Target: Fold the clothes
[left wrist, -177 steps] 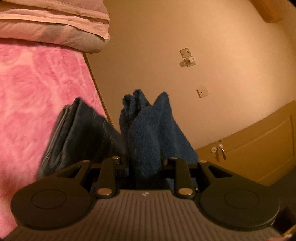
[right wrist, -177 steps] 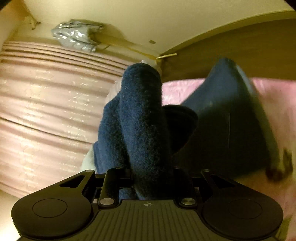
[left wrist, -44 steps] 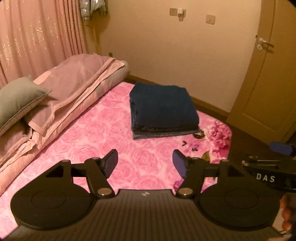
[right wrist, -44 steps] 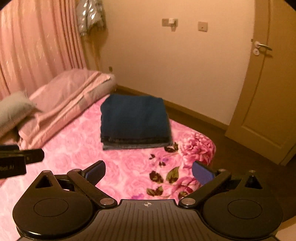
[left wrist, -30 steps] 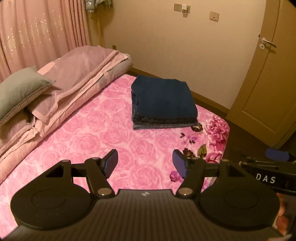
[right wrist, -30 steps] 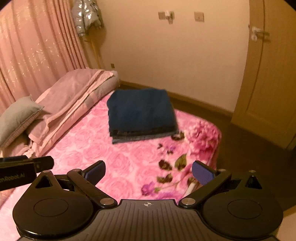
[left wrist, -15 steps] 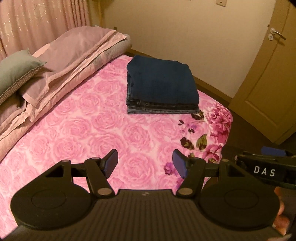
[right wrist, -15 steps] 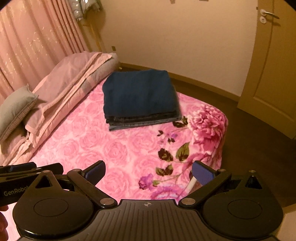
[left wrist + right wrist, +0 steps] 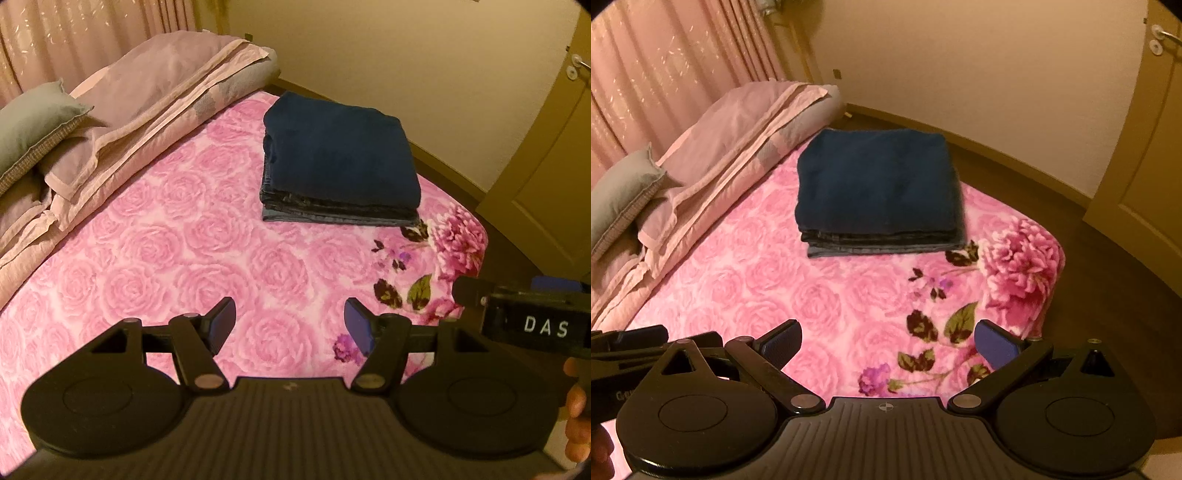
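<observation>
A neat stack of folded dark blue clothes (image 9: pixel 338 162) lies on the pink rose-patterned blanket (image 9: pixel 177 240) near the bed's far corner; it also shows in the right wrist view (image 9: pixel 877 184). My left gripper (image 9: pixel 290 325) is open and empty, held above the blanket well short of the stack. My right gripper (image 9: pixel 888 343) is open wide and empty, also short of the stack. The right gripper's side (image 9: pixel 532 317) shows at the right edge of the left wrist view.
Pink pillows and a folded quilt (image 9: pixel 147 96) and a grey cushion (image 9: pixel 29 122) lie along the bed's left side by the curtain (image 9: pixel 665 74). The bed's corner (image 9: pixel 1049 258) drops to a dark floor. A door (image 9: pixel 1145 147) stands at the right.
Both grippers, shut on the blue cloth about six seconds ago, are now open and empty. In the last second both views tilted down toward the bed and the stack looms slightly larger.
</observation>
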